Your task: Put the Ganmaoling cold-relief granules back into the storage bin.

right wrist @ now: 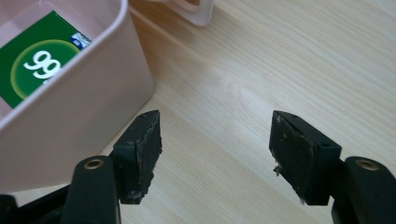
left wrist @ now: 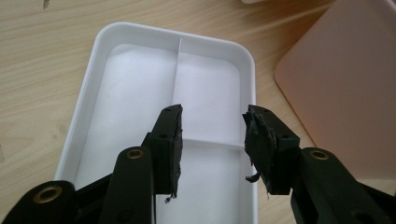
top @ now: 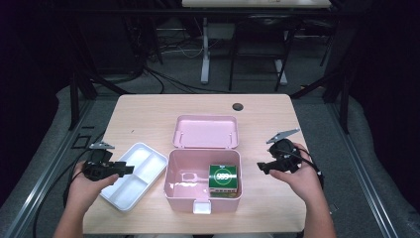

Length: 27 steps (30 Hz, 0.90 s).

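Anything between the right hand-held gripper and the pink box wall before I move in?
No. In the right gripper view, bare wooden table lies between the right hand-held gripper and the pink box.

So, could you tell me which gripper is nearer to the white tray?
Left. The left gripper hovers over the white tray; the right gripper is beyond the pink box.

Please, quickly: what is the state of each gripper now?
Left gripper: open, holding nothing, above the white tray.
Right gripper: open, holding nothing.
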### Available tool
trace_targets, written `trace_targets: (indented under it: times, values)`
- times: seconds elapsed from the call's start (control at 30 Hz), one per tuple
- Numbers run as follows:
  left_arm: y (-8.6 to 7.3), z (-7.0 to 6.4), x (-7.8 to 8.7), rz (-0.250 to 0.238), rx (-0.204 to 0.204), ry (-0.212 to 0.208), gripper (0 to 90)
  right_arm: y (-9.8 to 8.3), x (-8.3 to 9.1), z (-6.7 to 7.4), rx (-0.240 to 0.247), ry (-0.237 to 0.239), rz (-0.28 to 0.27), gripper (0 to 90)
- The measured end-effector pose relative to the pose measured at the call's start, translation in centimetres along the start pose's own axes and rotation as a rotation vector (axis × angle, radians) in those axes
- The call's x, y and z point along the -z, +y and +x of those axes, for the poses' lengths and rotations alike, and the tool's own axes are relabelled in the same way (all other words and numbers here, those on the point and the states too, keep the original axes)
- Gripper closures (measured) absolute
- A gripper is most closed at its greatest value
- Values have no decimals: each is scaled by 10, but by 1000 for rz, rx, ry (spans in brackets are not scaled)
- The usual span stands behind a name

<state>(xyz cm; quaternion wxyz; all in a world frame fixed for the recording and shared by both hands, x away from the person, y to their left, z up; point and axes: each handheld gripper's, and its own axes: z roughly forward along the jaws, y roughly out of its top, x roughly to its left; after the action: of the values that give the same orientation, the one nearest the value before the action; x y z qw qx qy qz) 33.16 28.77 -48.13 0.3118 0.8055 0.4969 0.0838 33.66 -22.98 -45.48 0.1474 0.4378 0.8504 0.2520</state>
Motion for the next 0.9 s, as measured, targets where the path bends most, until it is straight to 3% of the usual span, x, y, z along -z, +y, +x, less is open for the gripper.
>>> trace_targets:
  times: [0.03, 0.13, 0.27, 0.3, 0.4, 0.53, 0.77, 0.9]
  values:
    - [0, -1, -1, 36, 6, 0, 581, -4, -3, -1, -4, -3, -11, 340]
    - [2, -3, 0, 61, -1, 14, 597, -7, -5, -3, -7, 19, -18, 331]
    - [7, -6, -1, 110, -40, 37, 597, -10, -6, -8, -17, -2, -26, 322]
    - [10, -8, -1, 138, -67, 59, 607, -12, -6, -9, -25, -7, -30, 321]
    - [15, -10, -3, 171, -80, 46, 613, -14, -6, -10, -29, -12, -42, 321]
    - [18, -10, -6, 198, -81, 29, 630, -14, -5, -10, -36, -12, -59, 321]
    - [23, -6, -17, 256, -83, 42, 663, -14, -4, -10, -33, -25, -72, 321]
    - [24, -2, -28, 324, -101, 75, 689, -15, -3, -10, -30, -11, -84, 321]
